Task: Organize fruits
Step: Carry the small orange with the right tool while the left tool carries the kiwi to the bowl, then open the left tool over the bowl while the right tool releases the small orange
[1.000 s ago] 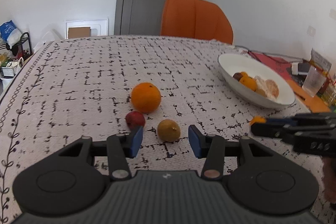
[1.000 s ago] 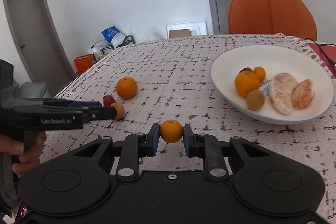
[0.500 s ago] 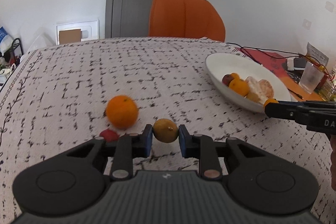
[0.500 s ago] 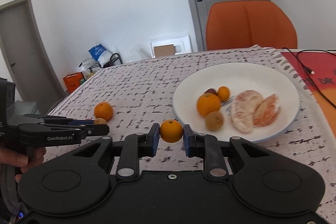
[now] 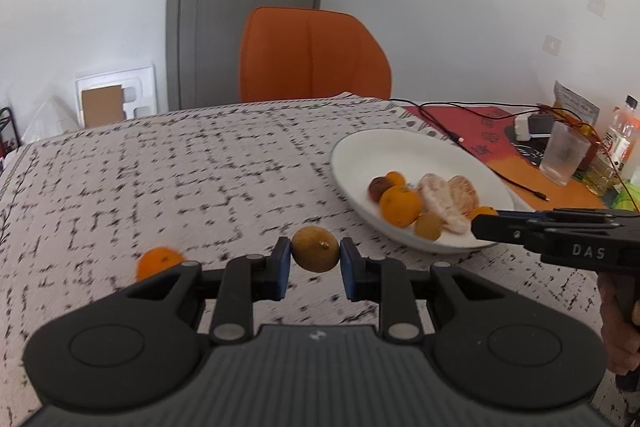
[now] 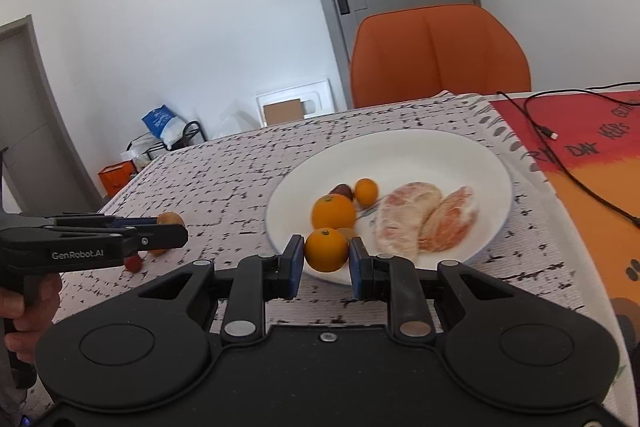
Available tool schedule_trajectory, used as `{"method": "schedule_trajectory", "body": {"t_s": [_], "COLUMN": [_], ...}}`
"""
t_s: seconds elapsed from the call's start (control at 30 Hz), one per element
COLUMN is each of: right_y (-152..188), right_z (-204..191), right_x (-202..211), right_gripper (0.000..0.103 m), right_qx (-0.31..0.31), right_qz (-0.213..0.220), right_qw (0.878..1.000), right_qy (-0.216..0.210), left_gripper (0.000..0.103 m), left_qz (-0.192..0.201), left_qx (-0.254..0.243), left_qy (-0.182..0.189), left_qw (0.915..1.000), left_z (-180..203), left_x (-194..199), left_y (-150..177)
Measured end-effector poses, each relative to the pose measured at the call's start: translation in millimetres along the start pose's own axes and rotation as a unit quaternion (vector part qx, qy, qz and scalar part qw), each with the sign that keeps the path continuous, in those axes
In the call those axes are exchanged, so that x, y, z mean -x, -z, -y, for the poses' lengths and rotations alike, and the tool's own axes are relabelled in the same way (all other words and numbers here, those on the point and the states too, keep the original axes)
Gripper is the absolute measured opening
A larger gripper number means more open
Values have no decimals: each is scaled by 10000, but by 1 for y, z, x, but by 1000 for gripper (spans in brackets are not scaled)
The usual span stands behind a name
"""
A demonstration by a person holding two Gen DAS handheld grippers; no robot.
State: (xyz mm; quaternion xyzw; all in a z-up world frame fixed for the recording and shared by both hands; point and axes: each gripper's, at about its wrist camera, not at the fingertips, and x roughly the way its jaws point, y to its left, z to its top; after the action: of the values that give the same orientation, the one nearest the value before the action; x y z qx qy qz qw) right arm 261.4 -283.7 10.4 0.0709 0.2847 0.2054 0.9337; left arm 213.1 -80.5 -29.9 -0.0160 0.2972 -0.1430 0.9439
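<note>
The left claw (image 5: 315, 254) is clamped on a brownish-yellow fruit (image 5: 315, 249) at lower centre of its view, above the patterned counter (image 5: 180, 163). The right claw (image 6: 325, 251) grips a small orange (image 6: 326, 250), over the near rim of the white plate (image 6: 472, 155). A larger orange (image 5: 159, 261) lies on the counter at lower left.

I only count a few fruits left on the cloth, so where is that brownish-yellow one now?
The brownish-yellow fruit is off the tablecloth, pinched in the left gripper, with the white bowl to its right and a loose orange to its left.
</note>
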Motion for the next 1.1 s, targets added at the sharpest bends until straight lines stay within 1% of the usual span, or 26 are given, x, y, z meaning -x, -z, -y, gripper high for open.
{"method": "schedule_trajectory", "body": {"t_s": [0.07,0.17,0.33,0.5,0.63,0.7,0.93,0.97,1.03,1.1], "right_y": [0,1,1,3,4,4,4,4,4,4], "right_z": [4,10,22,29,35,37,39,39,39,38], "right_x": [1,1,5,10,13,13,11,11,11,11], "right_gripper": [23,30,35,48,49,52,53,53,53,55], "right_qx": [-49,-147,-315,-373,-437,-461,-484,-489,-513,-518], "right_qz": [25,104,199,258,284,304,315,314,311,317], "right_qw": [10000,9998,9991,9987,9983,9981,9980,9979,9978,9977], "right_qy": [41,100,177,242,276,290,275,276,281,288], "left_gripper": [25,25,25,25,25,25,25,29,31,36], "left_qz": [16,26,31,17,-4,-26,-35,5,-12,-31], "left_qx": [-57,-130,-261,-394,-436,-441,-477,-442,-419,-365], "left_qy": [53,124,176,202,222,231,213,184,182,173], "left_qw": [10000,9998,9995,9990,9988,9988,9986,9989,9990,9992], "left_z": [6,13,22,29,34,35,39,38,38,36], "left_x": [-3,-7,-16,-25,-32,-36,-48,-49,-51,-51], "left_y": [-3,-7,-17,-24,-28,-29,-35,-36,-39,-40]}}
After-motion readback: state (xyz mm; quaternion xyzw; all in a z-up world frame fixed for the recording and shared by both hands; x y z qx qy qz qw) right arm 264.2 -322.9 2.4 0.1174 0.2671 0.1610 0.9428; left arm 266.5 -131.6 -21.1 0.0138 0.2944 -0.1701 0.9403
